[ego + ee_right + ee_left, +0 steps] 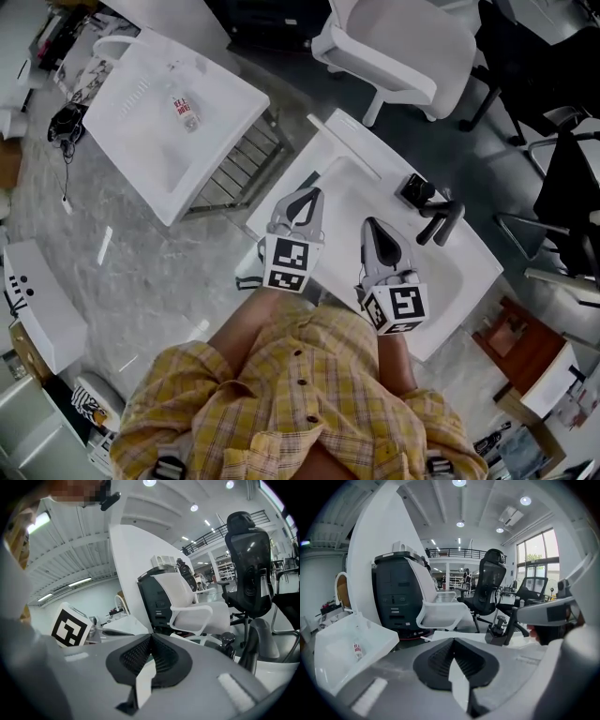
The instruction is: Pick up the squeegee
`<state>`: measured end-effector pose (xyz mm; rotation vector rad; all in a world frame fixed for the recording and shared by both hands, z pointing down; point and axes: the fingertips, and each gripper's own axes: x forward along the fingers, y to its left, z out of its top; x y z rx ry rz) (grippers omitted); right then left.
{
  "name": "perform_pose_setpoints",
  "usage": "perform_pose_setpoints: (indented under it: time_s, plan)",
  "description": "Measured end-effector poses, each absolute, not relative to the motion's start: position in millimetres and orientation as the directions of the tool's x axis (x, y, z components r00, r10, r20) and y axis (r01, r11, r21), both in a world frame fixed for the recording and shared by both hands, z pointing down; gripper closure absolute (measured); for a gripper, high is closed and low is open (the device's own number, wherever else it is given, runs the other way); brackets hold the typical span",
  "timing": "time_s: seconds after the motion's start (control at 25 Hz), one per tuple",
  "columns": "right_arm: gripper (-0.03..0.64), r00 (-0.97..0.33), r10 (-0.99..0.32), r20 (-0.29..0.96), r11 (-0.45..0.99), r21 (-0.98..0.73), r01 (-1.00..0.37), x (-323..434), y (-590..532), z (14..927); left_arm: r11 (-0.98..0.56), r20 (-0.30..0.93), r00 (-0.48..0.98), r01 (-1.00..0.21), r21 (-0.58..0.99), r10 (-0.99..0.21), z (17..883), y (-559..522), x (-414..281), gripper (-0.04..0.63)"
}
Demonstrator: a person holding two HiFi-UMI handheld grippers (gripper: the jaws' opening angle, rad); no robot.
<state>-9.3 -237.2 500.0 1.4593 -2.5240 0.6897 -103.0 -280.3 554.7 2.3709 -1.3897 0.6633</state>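
My two grippers hang side by side over a white basin-shaped table [441, 281]. The left gripper [298, 199] has its jaws shut with nothing between them, and its tips [453, 639] meet in the left gripper view. The right gripper [375, 230] is also shut and empty, its tips [151, 635] touching. Beyond them at the table's far right stand a black block with a knob [415, 190] [500, 629] and a dark forked bar [441, 222] [251, 644]. I cannot tell which of these is the squeegee. Both grippers are well short of them.
A second white basin [141, 131] stands to the left with a small bottle [186, 111] lying in it. A white chair [403, 47] and a black office chair [248, 569] stand behind the table. A dark cabinet [396, 597] stands further back.
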Motion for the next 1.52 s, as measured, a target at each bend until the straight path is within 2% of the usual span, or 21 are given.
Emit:
perform_pose_setpoints:
  time_s: [0.16,0.6,0.84,1.52]
  plan:
    - [0.623,-0.496,-0.789,0.363,0.394,-0.321,-0.861,-6.4,-241.8,511.7,-0.513,0.568,0.435,-0.858,0.026,-0.699,573.5,-292.2,-97.7,0.6]
    - [0.621,-0.437,-0.798,0.416,0.321,-0.32,-0.891,5.1,-252.8,535.2,-0.56,0.679,0.428,-0.828,0.029,-0.596,640.4,-318.3,-88.7,0.488]
    - [0.621,-0.422,-0.794,0.438,0.3,-0.32,-0.898,3.4,-253.7,544.7,-0.581,0.713,0.421,-0.814,0.023,-0.561,667.1,-332.3,-86.0,0.462]
    - [0.619,-0.332,-0.804,0.494,0.218,-0.274,-0.937,22.3,-244.1,547.8,-0.599,0.764,0.407,-0.8,0.033,-0.501,707.6,-365.9,-74.4,0.47]
